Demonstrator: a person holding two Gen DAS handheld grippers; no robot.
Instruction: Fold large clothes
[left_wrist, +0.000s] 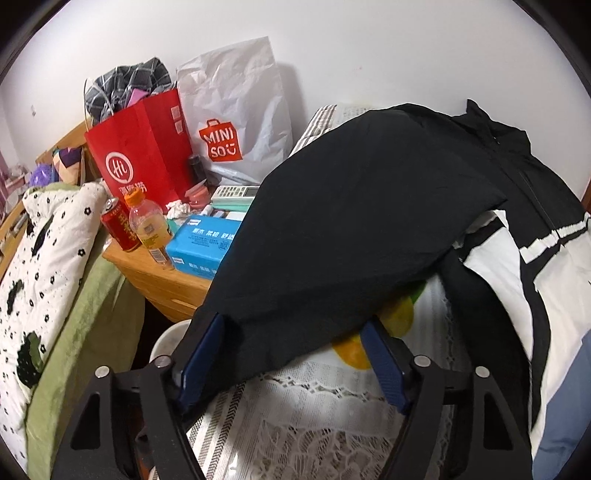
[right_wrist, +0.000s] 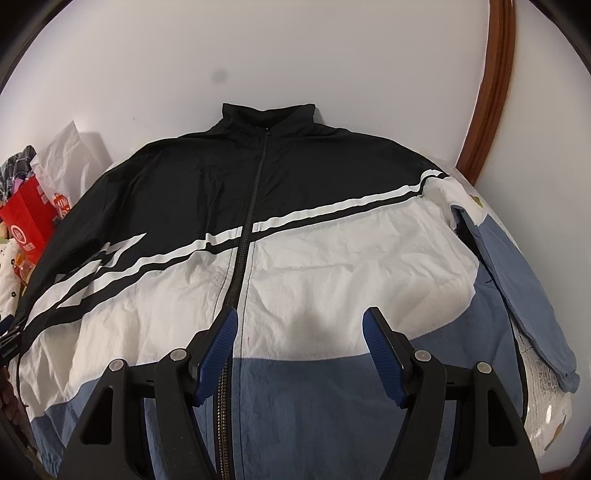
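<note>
Your left gripper has its jaws parted, with the black sleeve of the jacket lying between them. The cloth rests against the blue pad on the left, while the pad on the right stands clear of it, so no grip is closed on the fabric. Below and between these jaws you see the lace bed cover. Beyond the left jaw stands the wooden nightstand, carrying a blue tissue pack, an orange-capped bottle and a red can; behind those stand a red paper bag and a white shopping bag. Your right gripper also holds its jaws apart with nothing clamped, hovering over the jacket's white and blue front panels. The zipper runs up from just beside the left jaw to the black collar at the far wall. The blue sleeve lies well to the right of the right jaw.
</note>
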